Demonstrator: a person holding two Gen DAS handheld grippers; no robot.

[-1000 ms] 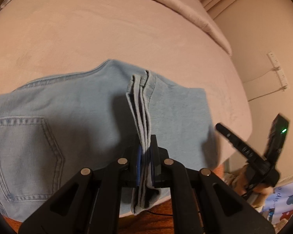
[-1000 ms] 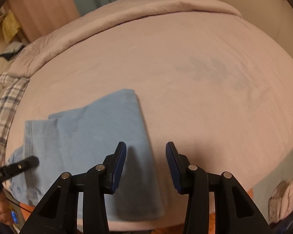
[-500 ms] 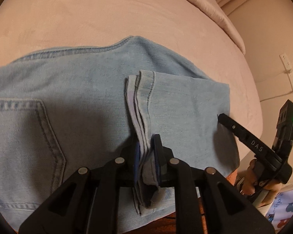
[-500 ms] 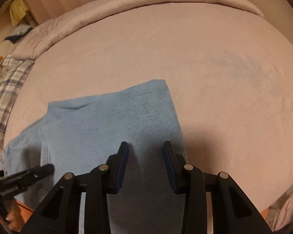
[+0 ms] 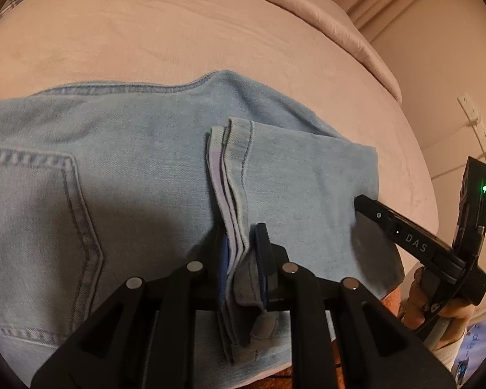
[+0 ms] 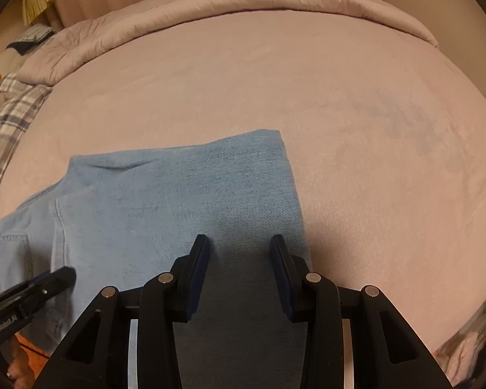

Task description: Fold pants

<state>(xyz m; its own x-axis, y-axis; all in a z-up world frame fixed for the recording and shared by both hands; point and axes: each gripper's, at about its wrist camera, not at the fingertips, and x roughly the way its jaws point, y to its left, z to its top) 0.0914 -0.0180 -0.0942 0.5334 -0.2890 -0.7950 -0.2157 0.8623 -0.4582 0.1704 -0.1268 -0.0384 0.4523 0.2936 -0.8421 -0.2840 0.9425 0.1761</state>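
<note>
Light blue denim pants (image 5: 129, 178) lie on the pink bed (image 5: 210, 32), back pocket up at the left. The leg ends are folded back over them, the stacked hems (image 5: 231, 168) running up the middle. My left gripper (image 5: 241, 253) is shut on the near end of those hems, low over the cloth. In the right wrist view the folded pants (image 6: 178, 201) reach to a fold edge at the right. My right gripper (image 6: 239, 259) stands open just above that folded end, nothing between its pads. One finger (image 5: 401, 233) of it shows at the right of the left wrist view.
A folded quilt (image 6: 210, 3) lies along the far end of the bed (image 6: 372, 129). A plaid cloth (image 6: 6, 123) sits at the left. A wall with an outlet strip (image 5: 476, 123) stands to the right. Bare bedspread stretches beyond the pants.
The left gripper has sunk with the hems down onto the pants, its jaws standing slightly wider. The right gripper has shifted over the folded end and come lower.
</note>
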